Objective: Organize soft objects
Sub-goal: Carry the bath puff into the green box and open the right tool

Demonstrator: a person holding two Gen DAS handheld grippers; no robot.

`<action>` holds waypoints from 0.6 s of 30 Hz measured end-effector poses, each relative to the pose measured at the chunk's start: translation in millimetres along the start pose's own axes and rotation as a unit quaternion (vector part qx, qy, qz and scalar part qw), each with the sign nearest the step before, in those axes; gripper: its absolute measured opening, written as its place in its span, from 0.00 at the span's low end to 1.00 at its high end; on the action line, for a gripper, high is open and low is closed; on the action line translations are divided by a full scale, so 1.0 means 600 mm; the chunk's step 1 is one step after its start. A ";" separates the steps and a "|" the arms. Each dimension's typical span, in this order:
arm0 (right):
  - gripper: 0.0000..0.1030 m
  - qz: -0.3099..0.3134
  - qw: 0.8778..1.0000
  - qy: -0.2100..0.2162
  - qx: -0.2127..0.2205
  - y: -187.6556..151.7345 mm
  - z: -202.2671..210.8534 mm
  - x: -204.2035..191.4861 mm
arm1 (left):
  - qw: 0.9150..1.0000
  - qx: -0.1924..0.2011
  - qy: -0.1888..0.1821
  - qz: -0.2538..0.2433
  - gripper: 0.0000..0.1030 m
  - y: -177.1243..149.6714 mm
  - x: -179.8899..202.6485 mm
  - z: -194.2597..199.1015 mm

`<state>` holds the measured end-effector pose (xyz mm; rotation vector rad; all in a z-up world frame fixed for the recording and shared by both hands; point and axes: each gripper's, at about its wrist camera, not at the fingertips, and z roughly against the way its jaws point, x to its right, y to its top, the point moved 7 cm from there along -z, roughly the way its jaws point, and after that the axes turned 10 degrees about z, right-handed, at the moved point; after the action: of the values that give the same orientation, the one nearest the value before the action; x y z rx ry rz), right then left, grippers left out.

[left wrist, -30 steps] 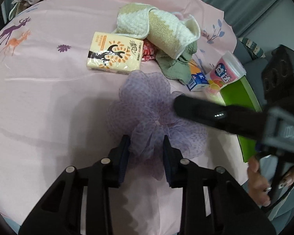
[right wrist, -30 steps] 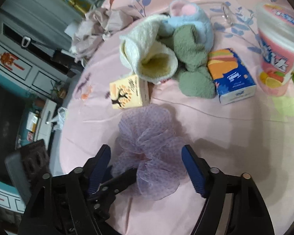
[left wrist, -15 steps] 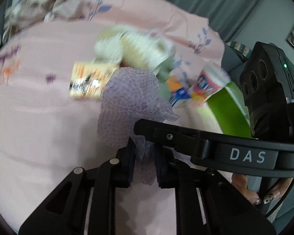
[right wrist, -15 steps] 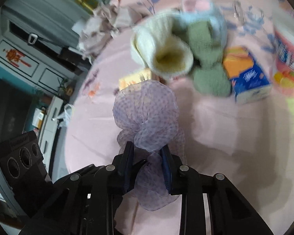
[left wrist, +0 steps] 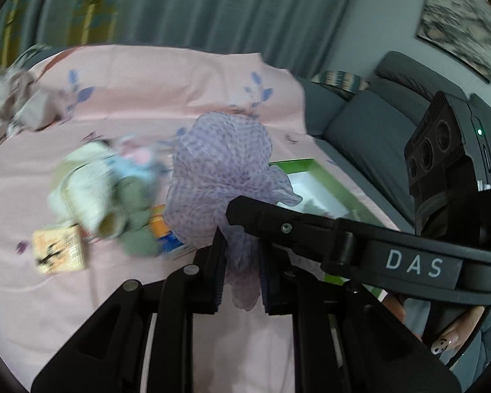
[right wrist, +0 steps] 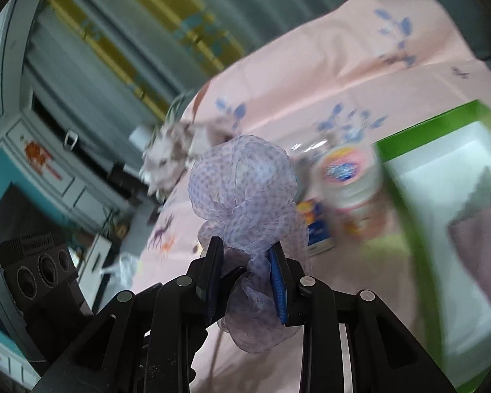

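Note:
A lilac mesh bath pouf (left wrist: 219, 177) is lifted off the pink bedsheet. My left gripper (left wrist: 240, 245) is shut on its lower tuft. My right gripper (right wrist: 245, 255) is also shut on the pouf (right wrist: 242, 190), and its arm crosses the left wrist view from the right. A green box (left wrist: 340, 190) with a white inside lies on the bed at right; in the right wrist view the box (right wrist: 409, 203) holds a mauve cloth (right wrist: 481, 239).
A blurred pile of towels and socks (left wrist: 95, 193), a yellow tissue pack (left wrist: 59, 252) and an orange-blue tissue pack (left wrist: 163, 232) lie on the sheet at left. A pink-lidded tub (right wrist: 350, 177) stands beside the box. A grey sofa (left wrist: 370, 124) is behind.
Both grippers closed on the pouf and lifted it off the sheet. The views swung up and rightward, bringing the green box into view.

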<state>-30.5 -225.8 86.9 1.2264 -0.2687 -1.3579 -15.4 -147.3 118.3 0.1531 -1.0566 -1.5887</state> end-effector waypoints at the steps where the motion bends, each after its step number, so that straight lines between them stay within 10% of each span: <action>1: 0.30 -0.005 1.000 -0.006 0.009 0.003 0.012 0.011 | 1.000 -0.002 -0.007 -0.009 0.13 0.001 0.017 -0.010; 18: 0.30 -0.133 0.980 -0.130 0.063 -0.006 0.104 0.215 | 0.991 -0.102 -0.041 -0.078 0.14 -0.032 0.161 -0.170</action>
<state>-43.3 -363.2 47.8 1.2192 -0.3899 -1.7616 1.1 -285.0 87.1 0.0326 -0.9551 -1.8482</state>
